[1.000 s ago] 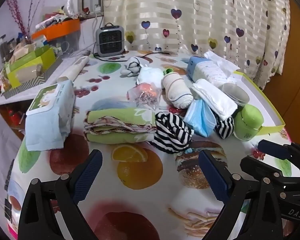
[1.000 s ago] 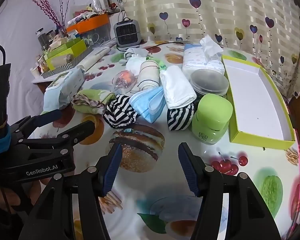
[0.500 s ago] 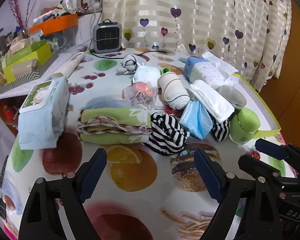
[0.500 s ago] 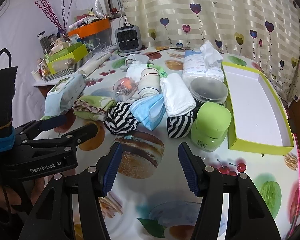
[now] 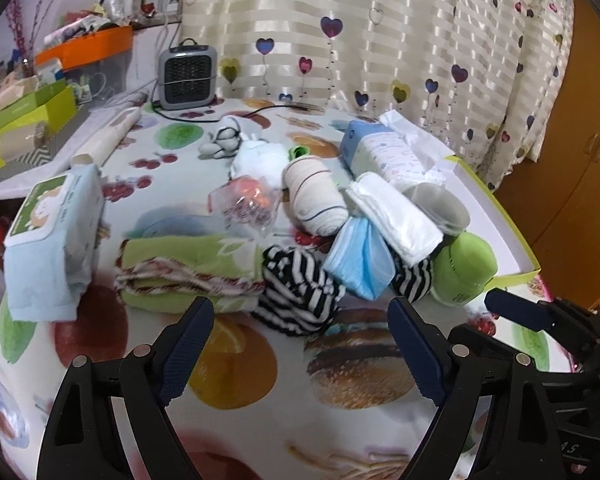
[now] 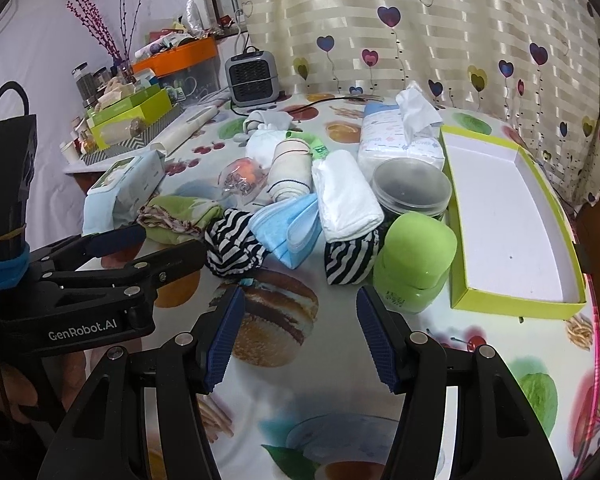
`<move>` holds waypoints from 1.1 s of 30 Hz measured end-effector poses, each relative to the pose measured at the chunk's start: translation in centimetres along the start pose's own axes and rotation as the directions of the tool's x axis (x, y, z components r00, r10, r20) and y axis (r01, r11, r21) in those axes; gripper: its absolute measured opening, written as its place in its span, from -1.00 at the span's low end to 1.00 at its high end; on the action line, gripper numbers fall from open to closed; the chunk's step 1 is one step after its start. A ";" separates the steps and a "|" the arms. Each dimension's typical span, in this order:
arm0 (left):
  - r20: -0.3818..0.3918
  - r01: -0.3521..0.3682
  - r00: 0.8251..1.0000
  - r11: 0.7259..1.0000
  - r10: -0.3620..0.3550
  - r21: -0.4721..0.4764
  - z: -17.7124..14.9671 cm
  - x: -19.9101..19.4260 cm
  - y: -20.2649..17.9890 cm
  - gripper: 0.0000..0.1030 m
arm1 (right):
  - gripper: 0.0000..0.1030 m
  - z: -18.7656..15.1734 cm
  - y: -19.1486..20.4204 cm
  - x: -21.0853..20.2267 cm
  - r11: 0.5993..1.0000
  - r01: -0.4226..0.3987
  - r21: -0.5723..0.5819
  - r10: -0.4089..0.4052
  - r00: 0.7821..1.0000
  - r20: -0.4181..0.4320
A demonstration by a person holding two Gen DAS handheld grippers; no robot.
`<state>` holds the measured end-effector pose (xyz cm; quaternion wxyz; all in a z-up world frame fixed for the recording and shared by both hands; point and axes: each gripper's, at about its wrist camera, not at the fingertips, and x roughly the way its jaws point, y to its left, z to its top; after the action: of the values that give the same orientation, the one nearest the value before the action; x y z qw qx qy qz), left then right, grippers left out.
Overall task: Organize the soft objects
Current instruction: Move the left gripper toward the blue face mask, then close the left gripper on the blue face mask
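Note:
Soft things lie bunched mid-table: a folded green towel [image 5: 188, 272], a black-and-white striped cloth [image 5: 296, 296], a second striped cloth [image 6: 350, 258], blue face masks [image 5: 360, 260], a folded white towel [image 5: 396, 216] and a rolled beige sock [image 5: 316, 196]. My left gripper [image 5: 300, 344] is open and empty, just short of the striped cloth. My right gripper [image 6: 300, 336] is open and empty, in front of the masks and the second striped cloth. The left gripper also shows in the right wrist view [image 6: 148, 246].
An empty yellow-green tray [image 6: 512, 304] lies at the right. A green jar [image 6: 416, 264] and a clear-lidded tub [image 6: 412, 192] stand beside it. A tissue pack [image 6: 400, 136], a wet-wipes pack [image 5: 52, 240], a bagged toy [image 5: 248, 204] and a grey heater [image 5: 186, 76] stand around.
Both grippers have moved forward toward the pile of soft things, the left one more. Both stay open. Nothing on the table has moved.

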<state>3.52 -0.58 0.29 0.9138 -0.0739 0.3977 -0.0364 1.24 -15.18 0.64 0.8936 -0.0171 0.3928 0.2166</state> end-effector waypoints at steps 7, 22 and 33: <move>0.002 0.084 0.996 0.996 -0.084 0.005 1.9 1.1 -1.2 0.73 | 0.15 0.3 -1.1 -0.1 1.000 0.014 0.020 -0.014 1.000 0.004; -0.049 0.112 0.993 0.992 -0.109 0.055 3.4 5.1 -3.3 0.61 | 0.15 0.3 -3.7 -0.1 0.997 0.027 0.074 -0.027 1.000 0.000; -0.058 0.088 0.995 0.994 -0.084 0.071 3.8 6.0 -3.4 0.60 | 0.15 0.4 -3.9 0.2 0.997 0.021 0.078 -0.021 1.000 0.000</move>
<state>10.32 -4.28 -0.90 0.9023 -0.0562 0.4173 -0.0926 3.16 -18.54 0.21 0.8959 0.0137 0.4006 0.1917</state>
